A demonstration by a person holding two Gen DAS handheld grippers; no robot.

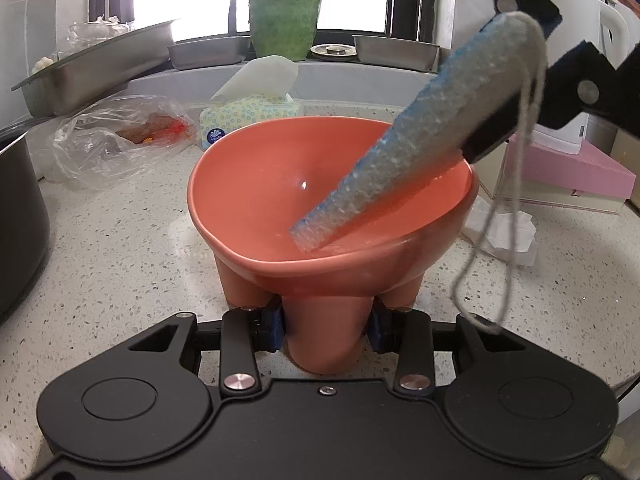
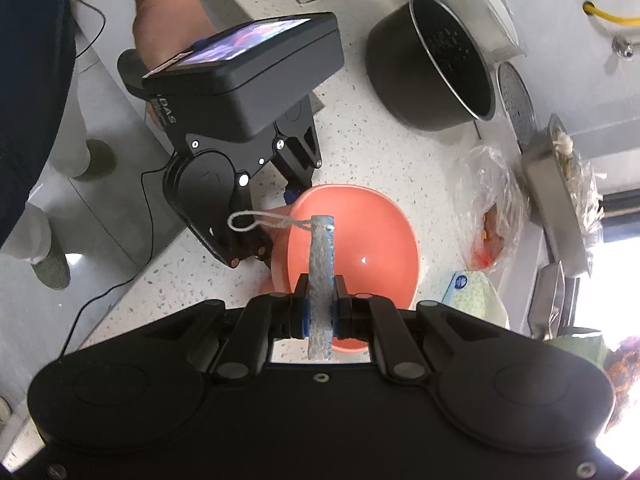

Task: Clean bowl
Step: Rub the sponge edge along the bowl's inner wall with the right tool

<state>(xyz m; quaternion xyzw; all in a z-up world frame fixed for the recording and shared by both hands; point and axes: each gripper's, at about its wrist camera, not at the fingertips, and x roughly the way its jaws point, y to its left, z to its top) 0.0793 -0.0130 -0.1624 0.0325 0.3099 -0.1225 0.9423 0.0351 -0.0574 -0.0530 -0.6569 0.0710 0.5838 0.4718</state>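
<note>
Dead centre on the speckled counter [image 1: 120, 248], at 12 o'clock from the left gripper [image 1: 326, 326]: coral bowl [image 1: 280, 200], glossy, three stubby legs, nearest leg clamped between the pads. Coming in from 2 o'clock, right gripper [image 2: 320, 312] pinching a blue-grey sponge strip [image 1: 400, 152], tip dipped inside.

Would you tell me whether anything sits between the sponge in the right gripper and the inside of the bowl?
Nothing visible does. The sponge, clamped in the right gripper, already reaches past the rim into the open bowl, which the left gripper holds by one leg. Only the sponge's loose string hangs outside.
</note>
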